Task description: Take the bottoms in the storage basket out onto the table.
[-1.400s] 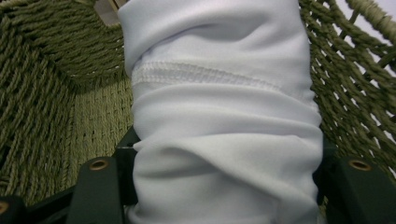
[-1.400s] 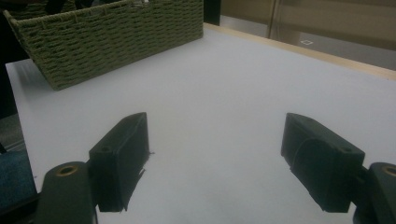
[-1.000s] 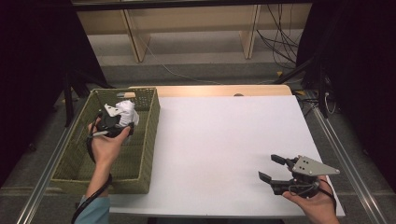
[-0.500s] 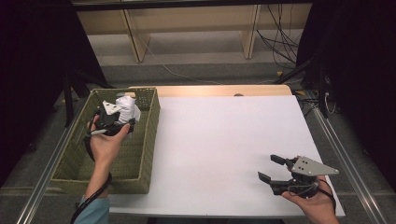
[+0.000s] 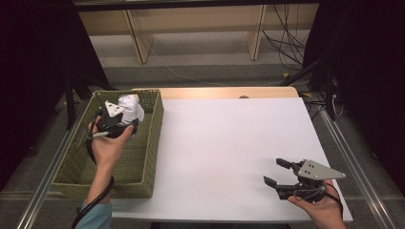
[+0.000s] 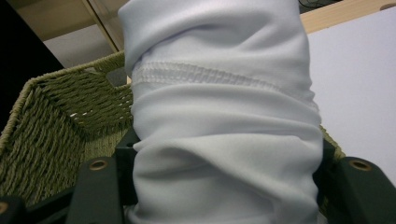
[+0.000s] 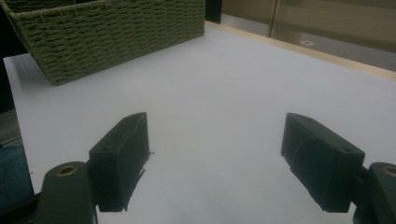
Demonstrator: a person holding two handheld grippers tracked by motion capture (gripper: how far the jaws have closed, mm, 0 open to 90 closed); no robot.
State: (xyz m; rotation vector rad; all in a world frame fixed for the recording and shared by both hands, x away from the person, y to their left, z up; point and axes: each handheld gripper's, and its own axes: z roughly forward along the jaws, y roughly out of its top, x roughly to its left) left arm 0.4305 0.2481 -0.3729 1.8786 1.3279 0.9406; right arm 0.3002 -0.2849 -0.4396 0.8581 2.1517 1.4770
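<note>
A rolled white cloth [image 5: 131, 107] [image 6: 219, 116] is held above the far end of the green woven basket [image 5: 76, 164]. My left gripper [image 5: 125, 119] [image 6: 224, 182] is shut on the cloth, its black jaws pressing both sides of the roll. At the table's near right corner, just above the white surface, my right gripper [image 5: 278, 172] [image 7: 217, 163] stands open with nothing between its fingers.
The basket [image 7: 107, 32] sits at the left edge of the white table [image 5: 229, 143]. A wooden strip [image 5: 224, 92] borders the far side. Cables and shelf legs [image 5: 282, 28] lie on the floor beyond. Metal rails [image 5: 351, 162] run along both table sides.
My left gripper has carried the cloth a little toward the far end of the basket. The right gripper has stayed where it was.
</note>
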